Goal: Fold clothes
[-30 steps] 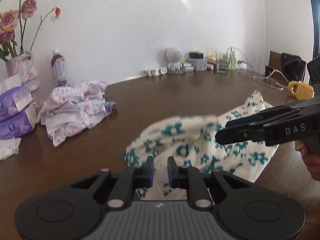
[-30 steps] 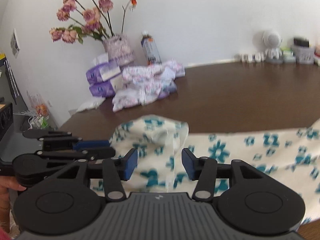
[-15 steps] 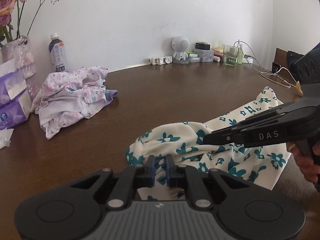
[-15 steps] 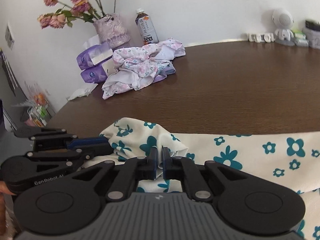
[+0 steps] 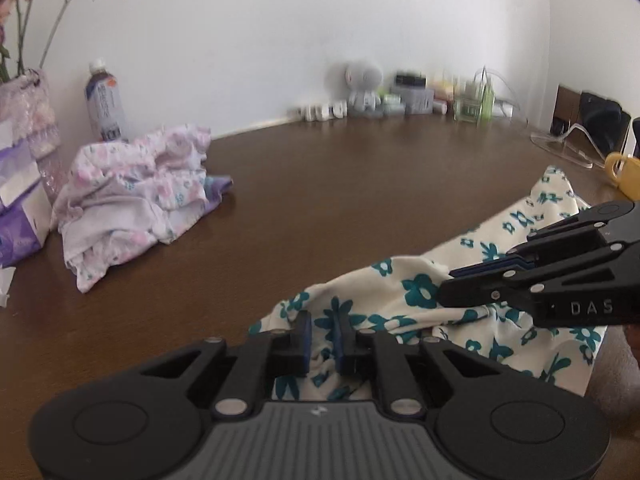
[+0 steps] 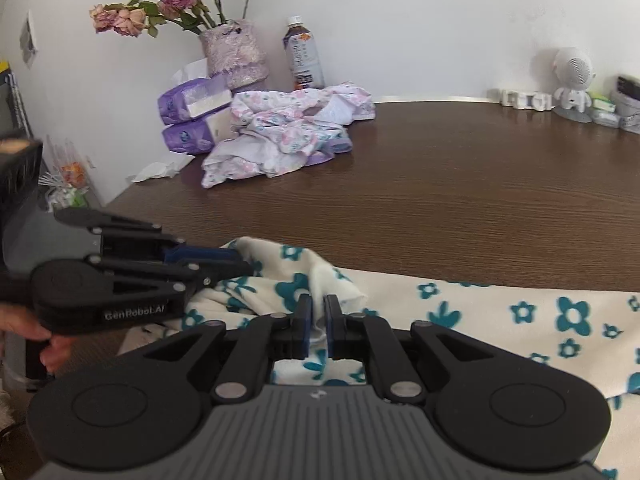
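A cream garment with teal flowers [image 5: 416,288] lies crumpled along the near edge of the brown table [image 5: 360,184]. My left gripper [image 5: 323,336] is shut on a bunched fold at its left end. My right gripper [image 6: 316,316] is shut on a raised fold of the same garment [image 6: 500,320], close beside the left one. Each gripper shows in the other's view: the right gripper [image 5: 450,286] at the right side, the left gripper [image 6: 244,264] at the left side, with a hand behind it. The rest of the garment trails off to the right.
A pile of pink floral clothes [image 6: 288,136] sits at the far left of the table, beside purple tissue packs [image 6: 192,112], a vase of roses [image 6: 234,52] and a drink bottle [image 6: 304,56]. Small items and a white figure-shaped speaker [image 5: 364,84] line the back wall. A yellow mug [image 5: 624,172] stands far right.
A second ago the right gripper was wide open and the left slightly open over the garment. Both have since closed on its folds and now hold the fabric bunched.
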Available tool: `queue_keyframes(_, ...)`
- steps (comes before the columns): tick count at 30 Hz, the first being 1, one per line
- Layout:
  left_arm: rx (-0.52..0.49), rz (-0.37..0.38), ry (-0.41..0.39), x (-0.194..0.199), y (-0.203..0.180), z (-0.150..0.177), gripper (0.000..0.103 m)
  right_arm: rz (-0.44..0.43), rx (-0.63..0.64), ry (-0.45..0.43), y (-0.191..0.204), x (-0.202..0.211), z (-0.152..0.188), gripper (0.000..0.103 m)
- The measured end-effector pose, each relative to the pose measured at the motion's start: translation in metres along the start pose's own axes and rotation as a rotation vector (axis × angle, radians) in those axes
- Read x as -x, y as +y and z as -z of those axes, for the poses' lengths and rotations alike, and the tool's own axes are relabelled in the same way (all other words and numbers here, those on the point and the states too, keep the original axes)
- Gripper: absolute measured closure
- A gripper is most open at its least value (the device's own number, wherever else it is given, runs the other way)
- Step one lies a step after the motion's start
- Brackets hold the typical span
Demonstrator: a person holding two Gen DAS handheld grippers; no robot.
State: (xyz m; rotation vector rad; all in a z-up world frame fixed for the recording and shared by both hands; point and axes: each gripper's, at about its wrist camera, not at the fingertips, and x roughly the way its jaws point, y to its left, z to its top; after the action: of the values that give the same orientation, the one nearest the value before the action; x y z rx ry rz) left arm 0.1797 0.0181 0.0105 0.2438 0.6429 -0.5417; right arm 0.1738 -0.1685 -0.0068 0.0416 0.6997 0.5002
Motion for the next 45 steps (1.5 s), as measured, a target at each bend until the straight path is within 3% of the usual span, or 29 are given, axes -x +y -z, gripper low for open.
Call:
queue_keyframes(4, -0.009, -0.023, -0.002, 0.002, -0.004, 0.001, 0.092, 0.059, 0.027, -0.018, 0.0, 0.008, -0.005, 0.095)
queue_keyframes(8, 0.003, -0.023, -0.011, 0.002, -0.003, 0.002, 0.092, -0.046, 0.006, -0.093, 0.003, 0.021, -0.018, 0.087)
queue_keyframes(12, 0.004, -0.025, -0.022, 0.003, -0.004, 0.003, 0.092, -0.088, 0.001, -0.038, 0.007, 0.001, -0.02, 0.081)
queue_keyframes(14, 0.002, -0.024, -0.027, 0.003, -0.003, 0.004, 0.092, -0.085, 0.005, -0.001, 0.007, -0.009, -0.016, 0.081)
queue_keyframes(17, 0.002, -0.018, -0.03, 0.004, -0.002, 0.005, 0.092, -0.05, 0.007, 0.011, 0.002, -0.012, -0.011, 0.093)
queue_keyframes(19, 0.014, -0.007, -0.035, 0.007, 0.0, 0.004, 0.091, -0.018, 0.001, 0.007, -0.002, -0.01, -0.008, 0.093)
queue_keyframes(23, 0.084, 0.05, -0.121, 0.028, 0.01, -0.006, 0.092, -0.015, -0.016, -0.014, -0.01, -0.008, -0.003, 0.093)
queue_keyframes(25, 0.098, 0.031, -0.137, 0.028, 0.013, -0.011, 0.091, -0.005, -0.004, -0.019, -0.008, -0.008, -0.002, 0.093)
queue_keyframes(28, 0.131, 0.026, -0.105, 0.012, 0.021, -0.015, 0.09, 0.011, 0.025, -0.029, -0.003, -0.008, -0.001, 0.092)
queue_keyframes(33, 0.156, 0.156, -0.064, -0.002, 0.028, -0.018, 0.089, 0.022, 0.036, -0.041, -0.001, -0.007, 0.0, 0.092)
queue_keyframes(36, 0.071, 0.133, 0.019, -0.007, 0.019, -0.013, 0.098, 0.019, 0.039, -0.04, 0.0, -0.006, 0.0, 0.092)
queue_keyframes(45, 0.004, 0.115, 0.01, 0.002, 0.011, -0.002, 0.098, 0.017, 0.045, -0.037, 0.001, -0.005, 0.0, 0.089)
